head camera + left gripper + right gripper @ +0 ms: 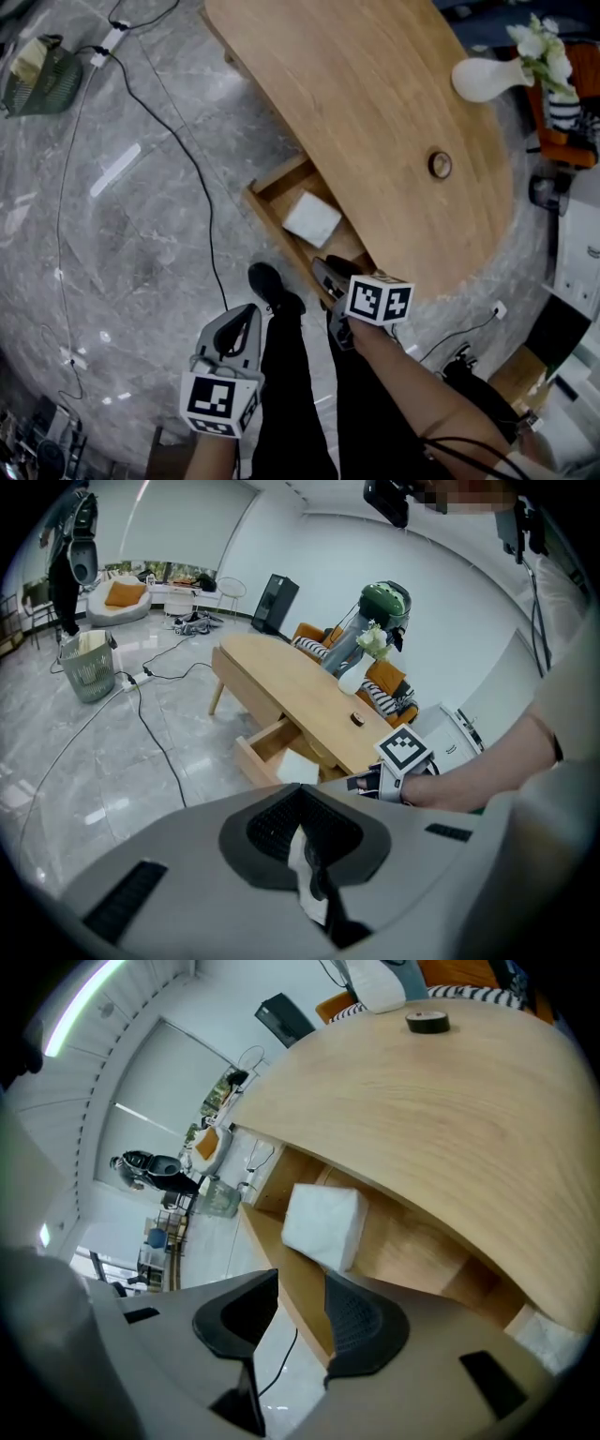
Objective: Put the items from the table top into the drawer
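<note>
While left tongs pinch white scrap, right tongs gape (at drawer).

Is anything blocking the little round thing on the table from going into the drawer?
Nothing visible. The round thing sits on bare table, the drawer is open, and the white pad leaves room.

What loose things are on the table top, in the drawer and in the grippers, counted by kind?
Vase with flowers, on the table top: 1
Small dark round item, on the table top: 1
White square pack, in the drawer: 1
White scrap, pinched in the left gripper: 1
Total: 4
</note>
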The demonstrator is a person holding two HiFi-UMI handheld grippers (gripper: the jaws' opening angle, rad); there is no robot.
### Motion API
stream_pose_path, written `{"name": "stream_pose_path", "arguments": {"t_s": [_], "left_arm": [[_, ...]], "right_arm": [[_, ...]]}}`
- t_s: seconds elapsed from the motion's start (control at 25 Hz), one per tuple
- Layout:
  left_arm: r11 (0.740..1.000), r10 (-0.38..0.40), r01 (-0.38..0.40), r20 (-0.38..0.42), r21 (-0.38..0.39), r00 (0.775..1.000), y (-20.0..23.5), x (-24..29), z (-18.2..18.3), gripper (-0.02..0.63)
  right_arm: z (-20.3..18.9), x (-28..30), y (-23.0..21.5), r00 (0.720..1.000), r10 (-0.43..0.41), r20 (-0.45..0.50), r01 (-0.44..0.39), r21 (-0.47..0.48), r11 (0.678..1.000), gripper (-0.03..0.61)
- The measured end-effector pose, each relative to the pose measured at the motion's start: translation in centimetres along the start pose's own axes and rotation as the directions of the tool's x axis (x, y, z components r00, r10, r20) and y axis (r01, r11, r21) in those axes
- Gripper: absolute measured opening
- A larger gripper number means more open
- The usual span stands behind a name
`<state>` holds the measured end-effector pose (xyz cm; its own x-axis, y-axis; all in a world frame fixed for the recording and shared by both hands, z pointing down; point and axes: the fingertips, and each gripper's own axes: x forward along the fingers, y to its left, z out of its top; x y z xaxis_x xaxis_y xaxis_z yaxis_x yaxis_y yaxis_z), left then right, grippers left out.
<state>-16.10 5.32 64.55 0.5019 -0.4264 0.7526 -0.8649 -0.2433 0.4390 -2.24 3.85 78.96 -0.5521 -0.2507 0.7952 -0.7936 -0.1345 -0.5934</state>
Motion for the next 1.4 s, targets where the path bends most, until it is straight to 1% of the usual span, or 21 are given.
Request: {"name": "stream_pose_path", "arguments": {"t_s": [0.24, 0.4, 0.56, 0.68, 0.8, 1.04, 1.24, 1.4], "left_arm": [[1.000, -0.011, 0.011, 0.023, -0.011, 1.000, -1.5, 1.0, 0.0, 0.000], [1.000, -0.016, 0.016, 0.020, -0.014, 1.000, -2.5, 1.5, 0.1, 0.000], [1.000, -0.007, 0.007, 0.009, -0.022, 1.000, -3.0, 1.9, 0.0, 0.000], [1.000, -0.003, 0.003, 0.007, -0.021, 1.000, -3.4, 2.0, 0.0, 0.000], [1.000, -0.001, 0.001, 0.011, -0.015, 1.000, -3.8, 2.0, 0.1, 0.000], [1.000, -0.017, 0.017, 0.015, -0.012, 1.000, -5.2, 2.0, 0.1, 0.000], [0.997, -0.065, 0.065, 0.004, -0.028, 0.998, -6.6, 2.0, -0.3, 0.000], [0.999, -0.043, 0.043, 0.026, -0.020, 0.999, -7.1, 2.1, 0.2, 0.000]], "right_arm": [[1.0, -2.0, 1.6, 0.998, 0.055, -0.013, -0.056, -0.125, 0.991, 0.169], [2.0, -3.3, 2.3, 0.997, 0.079, -0.007, -0.079, -0.180, 0.980, 0.146], [2.5, -4.8, 2.8, 0.995, 0.096, -0.013, -0.096, -0.268, 0.959, 0.120], [2.9, -6.1, 2.6, 0.994, 0.105, -0.006, -0.101, -0.315, 0.944, 0.108], [3.4, -7.3, 2.3, 0.993, 0.115, 0.008, -0.105, -0.355, 0.929, 0.070], [4.4, -10.1, 1.5, 0.987, 0.160, 0.027, -0.138, -0.381, 0.914, 0.049], [5.4, -12.1, 0.5, 0.986, 0.154, 0.063, -0.117, -0.393, 0.912, 0.049], [6.1, -13.1, -0.1, 0.985, 0.152, 0.077, -0.107, -0.420, 0.901, 0.049]]}}
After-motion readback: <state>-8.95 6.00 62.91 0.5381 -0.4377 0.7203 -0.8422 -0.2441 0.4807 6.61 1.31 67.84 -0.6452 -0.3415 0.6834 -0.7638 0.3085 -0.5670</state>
